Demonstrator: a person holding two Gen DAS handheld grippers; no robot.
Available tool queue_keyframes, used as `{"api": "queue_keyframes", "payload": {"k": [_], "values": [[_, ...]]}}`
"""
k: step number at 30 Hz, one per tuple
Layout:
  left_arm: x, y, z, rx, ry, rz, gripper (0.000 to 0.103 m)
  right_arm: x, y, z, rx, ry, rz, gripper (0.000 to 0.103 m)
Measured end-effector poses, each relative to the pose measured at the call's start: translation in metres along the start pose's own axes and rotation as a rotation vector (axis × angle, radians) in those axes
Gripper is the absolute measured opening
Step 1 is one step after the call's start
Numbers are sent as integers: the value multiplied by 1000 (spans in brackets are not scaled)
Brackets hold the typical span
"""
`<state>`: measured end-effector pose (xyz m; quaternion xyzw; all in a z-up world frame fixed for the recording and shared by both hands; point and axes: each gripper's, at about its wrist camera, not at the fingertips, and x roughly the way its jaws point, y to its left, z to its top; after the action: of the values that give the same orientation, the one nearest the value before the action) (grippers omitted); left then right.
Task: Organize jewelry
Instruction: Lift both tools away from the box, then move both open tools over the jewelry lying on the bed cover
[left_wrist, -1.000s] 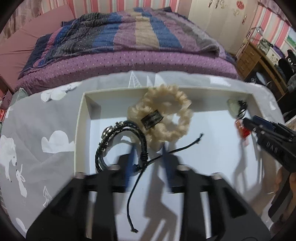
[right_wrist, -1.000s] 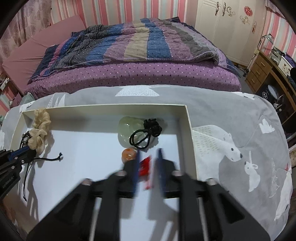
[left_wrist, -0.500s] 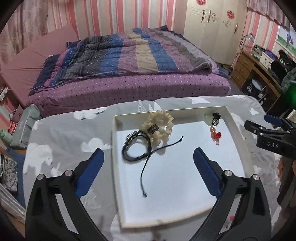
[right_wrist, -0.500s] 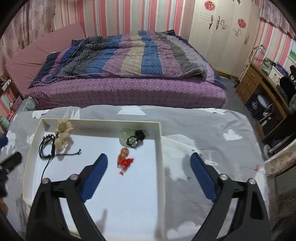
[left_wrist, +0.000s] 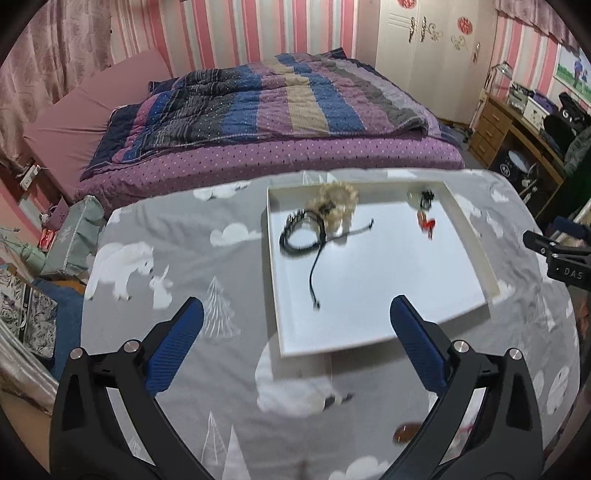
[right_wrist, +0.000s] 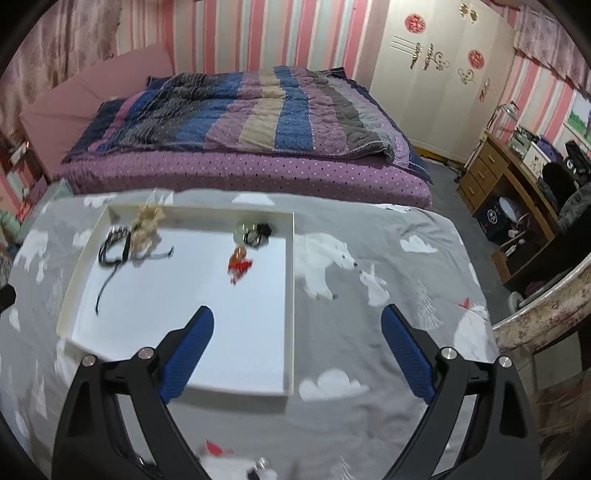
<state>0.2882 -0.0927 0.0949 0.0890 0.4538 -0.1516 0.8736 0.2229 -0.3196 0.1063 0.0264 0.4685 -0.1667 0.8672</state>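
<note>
While both claws hang above the grey cloth, one white tray (right_wrist: 290, 302) holds four pieces.
Pieces in tray: one cream scrunchie (left_wrist: 338, 203), one black cord bracelet (left_wrist: 301, 238), one pale green stone with black cord (right_wrist: 251, 230), one orange bead with red tassel (right_wrist: 239, 262).
Left claw (left_wrist: 295, 345): jaws wide apart, holding and touching nothing.
Right claw (right_wrist: 297, 349): jaws wide apart, holding and touching nothing.
Tray relative to claws: ahead of and below both; the left view shows it right of centre, the right view shows it to the left.
Jewelry relative to claws: all at the tray's far end, well apart from the blue fingertips (left_wrist: 186, 321).
Cloth (right_wrist: 369, 332): printed with white bears, rabbits, clouds.
</note>
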Motion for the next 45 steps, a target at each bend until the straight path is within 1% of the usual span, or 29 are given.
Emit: {"api": "queue_keyframes", "payload": {"k": [5, 9, 12, 16, 20, 25, 30, 34, 39, 45], "values": [[-6, -6, -30, 2, 37, -27, 100, -15, 5, -27, -62, 22, -18, 93], [-7, -11, -54, 12, 60, -30, 100, -16, 6, -50, -78, 59, -5, 93], [-9, -13, -74, -3, 71, -56, 100, -15, 2, -68, -50, 75, 11, 93], [-9, -19, -99, -9, 88, -82, 100, -13, -3, -97, -11, 98, 55, 93], [-10, -26, -122, 6, 98, -86, 100, -12, -3, -119, 0, 112, 72, 93], [-10, -32, -144, 19, 116, -84, 100, -14, -5, -143, 35, 126, 109, 93], [-8, -32, -159, 28, 125, -79, 100, -19, 2, -163, 23, 123, 99, 93], [-11, -28, -167, 25, 122, -75, 100, -21, 4, -171, 19, 123, 109, 93], [-12, -27, -169, 11, 124, -86, 100, -23, 7, -178, 13, 128, 113, 93], [-9, -36, -169, 29, 131, -97, 100, -12, 6, -182, 14, 157, 109, 93]]}}
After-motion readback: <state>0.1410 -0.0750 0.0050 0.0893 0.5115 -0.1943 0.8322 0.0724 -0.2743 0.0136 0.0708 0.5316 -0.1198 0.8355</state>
